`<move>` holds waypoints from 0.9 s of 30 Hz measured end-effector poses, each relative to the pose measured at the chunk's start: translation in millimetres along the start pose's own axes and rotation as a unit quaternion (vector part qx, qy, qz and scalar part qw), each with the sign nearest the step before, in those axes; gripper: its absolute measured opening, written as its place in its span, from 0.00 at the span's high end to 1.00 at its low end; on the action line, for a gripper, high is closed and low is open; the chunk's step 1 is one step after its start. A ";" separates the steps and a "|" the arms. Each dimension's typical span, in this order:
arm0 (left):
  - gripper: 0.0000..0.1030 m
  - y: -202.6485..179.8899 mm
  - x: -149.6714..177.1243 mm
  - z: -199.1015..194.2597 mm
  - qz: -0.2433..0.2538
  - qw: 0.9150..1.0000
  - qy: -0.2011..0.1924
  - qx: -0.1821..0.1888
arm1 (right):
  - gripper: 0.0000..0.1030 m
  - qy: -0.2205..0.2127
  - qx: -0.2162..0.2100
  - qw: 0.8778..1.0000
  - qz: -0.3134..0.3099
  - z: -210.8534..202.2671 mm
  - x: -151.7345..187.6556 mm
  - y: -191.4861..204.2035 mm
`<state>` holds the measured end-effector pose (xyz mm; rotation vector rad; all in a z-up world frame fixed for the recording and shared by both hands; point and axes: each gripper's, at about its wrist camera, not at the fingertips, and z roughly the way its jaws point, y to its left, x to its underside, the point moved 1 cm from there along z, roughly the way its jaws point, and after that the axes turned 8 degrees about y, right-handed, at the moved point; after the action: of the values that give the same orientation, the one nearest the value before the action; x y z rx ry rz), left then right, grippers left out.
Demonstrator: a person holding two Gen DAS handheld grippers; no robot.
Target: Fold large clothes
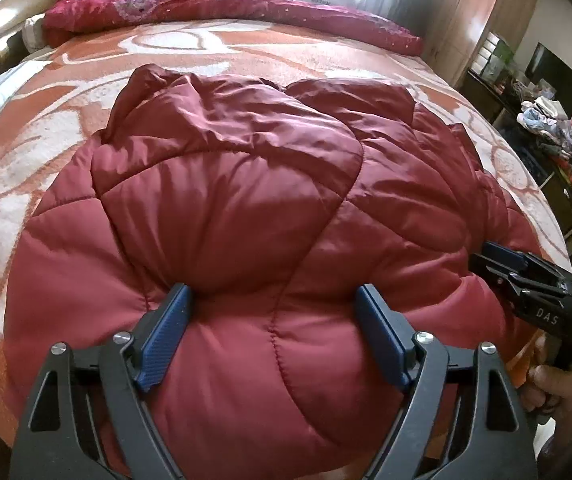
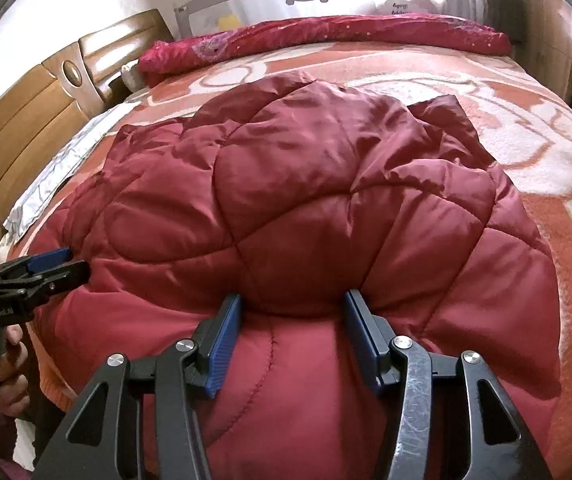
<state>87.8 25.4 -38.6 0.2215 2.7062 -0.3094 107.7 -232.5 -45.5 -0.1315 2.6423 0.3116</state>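
1. Jacket (image 1: 245,200) being watched first: the red quilted coat is lying spread across the blanket (image 1: 45,128) on the bed, its near edge at the bedside and its crumpled top pointing towards the far rail.
2. The left gripper (image 1: 273,296) is being held wide apart over the near edge. Padding is bulging up between the pads and touching both, but whether it is being squeezed cannot be told.
3. The right gripper (image 2: 292,300) is being kept about half closed just beside it on the same edge, and a thick ridge of jacket is being pinched between its pads.
4. For a clean fold, both layers of the padded hem should be caught, not only the slippery outer shell. A shallow bite is likely to slide off.
5. The two tools are best kept level with each other and well spaced along the hem, so the edge is being carried as one straight line.
6. The lift should be made slowly. Trapped air in the quilting is likely to push back, and the crumpled top should be smoothed before anything is laid over it.
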 end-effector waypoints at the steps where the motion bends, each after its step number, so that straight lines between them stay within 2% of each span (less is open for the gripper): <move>1: 0.19 0.0 0.2 -1.0 0.000 1.000 0.000 0.000 | 0.48 -0.002 0.000 1.000 0.000 -0.2 0.3 -0.5; 10: 0.19 3.1 11.5 -29.9 0.005 1.000 -0.010 -0.011 | 0.48 -0.003 -0.007 1.000 0.002 -3.1 -0.8 -4.9; 12: 0.19 9.6 14.9 -29.5 0.001 1.000 -0.006 -0.013 | 0.48 -0.002 -0.003 1.000 0.001 -13.5 -3.4 -2.0; 15: 0.18 20.4 17.9 -22.1 -0.010 1.000 -0.002 -0.010 | 0.48 -0.025 -0.007 1.000 -0.004 -37.0 -4.9 0.9; 17: 0.17 20.7 17.8 -20.8 -0.013 1.000 -0.004 -0.008 | 0.48 -0.031 0.013 0.999 -0.011 -44.1 -5.9 -0.1; 19: 0.16 18.9 17.2 -19.1 -0.012 1.000 -0.006 -0.011 | 0.48 -0.018 0.034 0.999 -0.015 -37.5 -3.7 -5.1; 21: 0.15 15.0 17.8 -17.2 -0.009 1.000 -0.009 -0.015 | 0.46 0.000 0.022 1.000 -0.009 -22.6 1.8 -13.3; 27: 0.14 15.0 20.7 -17.2 -0.010 1.000 -0.014 -0.021 | 0.45 -0.012 0.023 1.000 -0.011 -12.7 6.5 -14.8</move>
<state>65.6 46.4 -34.5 0.1768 2.6863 -0.2605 98.5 -250.2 -40.5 -0.1413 2.6205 0.2444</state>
